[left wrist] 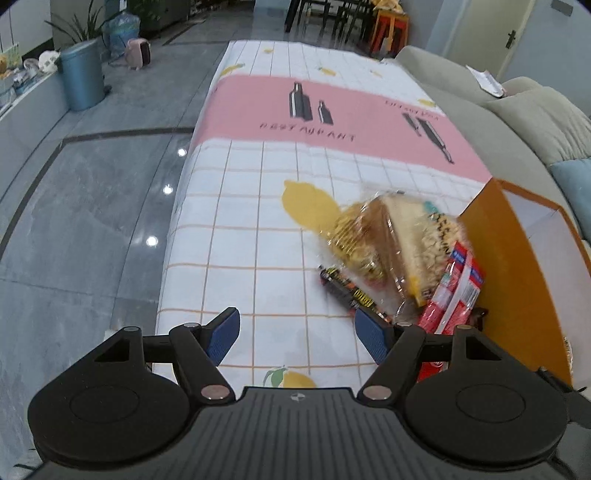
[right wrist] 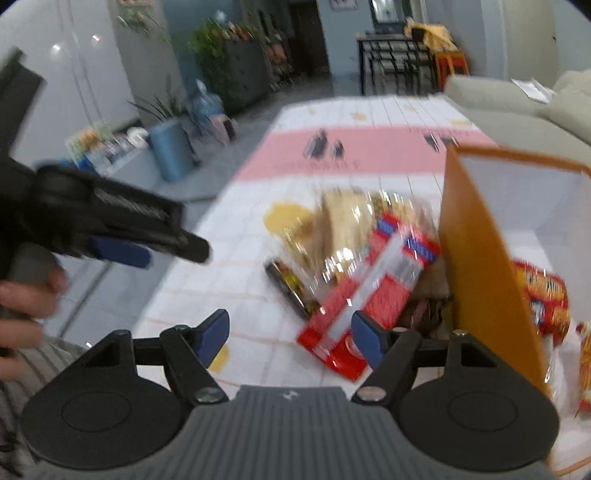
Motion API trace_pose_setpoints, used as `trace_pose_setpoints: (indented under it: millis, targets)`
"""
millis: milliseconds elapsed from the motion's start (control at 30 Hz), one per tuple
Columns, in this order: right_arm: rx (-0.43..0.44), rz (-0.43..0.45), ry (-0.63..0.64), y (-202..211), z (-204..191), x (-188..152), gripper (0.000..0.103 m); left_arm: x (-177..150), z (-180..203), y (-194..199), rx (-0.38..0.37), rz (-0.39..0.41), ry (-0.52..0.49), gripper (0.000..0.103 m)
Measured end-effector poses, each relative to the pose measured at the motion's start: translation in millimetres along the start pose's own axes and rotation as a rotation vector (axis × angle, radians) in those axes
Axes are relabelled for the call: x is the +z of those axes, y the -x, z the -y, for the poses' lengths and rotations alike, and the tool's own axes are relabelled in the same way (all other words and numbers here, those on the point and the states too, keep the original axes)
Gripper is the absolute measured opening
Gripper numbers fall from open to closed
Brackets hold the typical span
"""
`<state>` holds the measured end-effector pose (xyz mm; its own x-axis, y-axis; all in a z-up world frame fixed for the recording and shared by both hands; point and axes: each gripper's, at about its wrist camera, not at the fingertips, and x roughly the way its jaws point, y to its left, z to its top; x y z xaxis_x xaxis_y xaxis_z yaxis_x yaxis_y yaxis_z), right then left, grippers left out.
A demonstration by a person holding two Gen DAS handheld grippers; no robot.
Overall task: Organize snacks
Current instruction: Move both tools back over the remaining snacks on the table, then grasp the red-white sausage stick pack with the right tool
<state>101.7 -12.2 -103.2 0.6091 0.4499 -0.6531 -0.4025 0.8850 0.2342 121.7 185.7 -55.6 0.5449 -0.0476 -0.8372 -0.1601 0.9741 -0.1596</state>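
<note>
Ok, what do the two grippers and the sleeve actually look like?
Both the left gripper and right gripper are black plastic with ribbed bodies, round side discs, silver pivot screws and blue textured pads. A grey striped sleeve shows in the right wrist view.

A home living room: a grey sofa (left wrist: 491, 122) with cushions runs along the right, a cloth-covered counter (left wrist: 295, 177) stands beside it, potted plants (left wrist: 79, 27) and a blue bin (left wrist: 82, 75) sit far left, and dining chairs (left wrist: 332, 14) stand far off on the glossy tiled floor (left wrist: 85, 192).
</note>
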Motion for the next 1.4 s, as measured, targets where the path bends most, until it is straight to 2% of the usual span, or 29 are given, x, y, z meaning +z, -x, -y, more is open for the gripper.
trace_pose_setpoints:
  millis: [133, 200, 333, 467, 533, 633, 733, 833, 900, 967, 1033, 1100, 1167, 1267, 1400]
  targets:
    - [-0.068, -0.059, -0.008, -21.4, 2.0, -12.7, 0.072, -2.0, 1.1, -8.3, -0.002, -0.02, -0.018, 0.084]
    - [-0.08, -0.07, -0.031, -29.4, 5.6, -16.1, 0.075, -2.7, 2.1, -13.2, 0.003, -0.034, -0.028, 0.084]
    - [-0.15, -0.08, -0.089, -45.0, 10.7, -17.8, 0.075, -3.5, 1.2, -20.5, 0.02, -0.056, -0.044, 0.084]
    - [-0.167, -0.037, -0.2, -50.1, 18.6, -14.8, 0.076, -3.8, -1.7, -23.4, 0.023, -0.074, -0.038, 0.084]
    - [-0.167, 0.0, -0.248, -49.0, 21.0, -10.4, 0.077, -4.2, -3.2, -23.0, 0.061, -0.078, -0.026, 0.084]
    - [-0.24, 0.08, -0.201, -45.3, 13.1, -3.1, 0.077, -4.8, -7.2, -21.7, 0.095, -0.07, -0.021, 0.084]
    - [-0.267, 0.143, -0.19, -43.3, 9.3, 2.4, 0.081, -4.7, -12.6, -24.0, 0.112, -0.084, -0.006, 0.084]
    - [-0.305, 0.107, -0.218, -54.4, 13.4, 11.4, 0.081, -5.2, -17.4, -25.3, 0.116, -0.097, 0.01, 0.084]
    - [-0.285, 0.073, -0.268, -62.4, 21.8, 14.7, 0.082, -5.5, -19.0, -24.2, 0.112, -0.096, 0.012, 0.084]
    - [-0.27, 0.063, -0.263, -67.2, 24.0, 17.6, 0.082, -5.8, -19.7, -22.5, 0.108, -0.093, 0.012, 0.084]
    - [-0.252, 0.037, -0.278, -72.9, 26.2, 20.3, 0.076, -5.4, -19.9, -22.3, 0.105, -0.095, 0.014, 0.084]
    - [-0.244, 0.025, -0.29, -75.2, 28.3, 20.1, 0.063, -4.9, -19.6, -22.8, 0.106, -0.096, 0.014, 0.084]
    - [-0.236, 0.036, -0.289, -71.8, 28.0, 17.8, 0.054, -4.4, -18.8, -23.6, 0.11, -0.097, 0.015, 0.084]
    - [-0.24, 0.052, -0.233, -60.7, 20.3, 14.1, 0.051, -3.6, -17.4, -24.4, 0.105, -0.097, 0.019, 0.084]
    - [-0.201, 0.058, -0.191, -40.7, 13.7, 12.6, 0.05, -3.0, -13.6, -25.4, 0.101, -0.099, 0.019, 0.084]
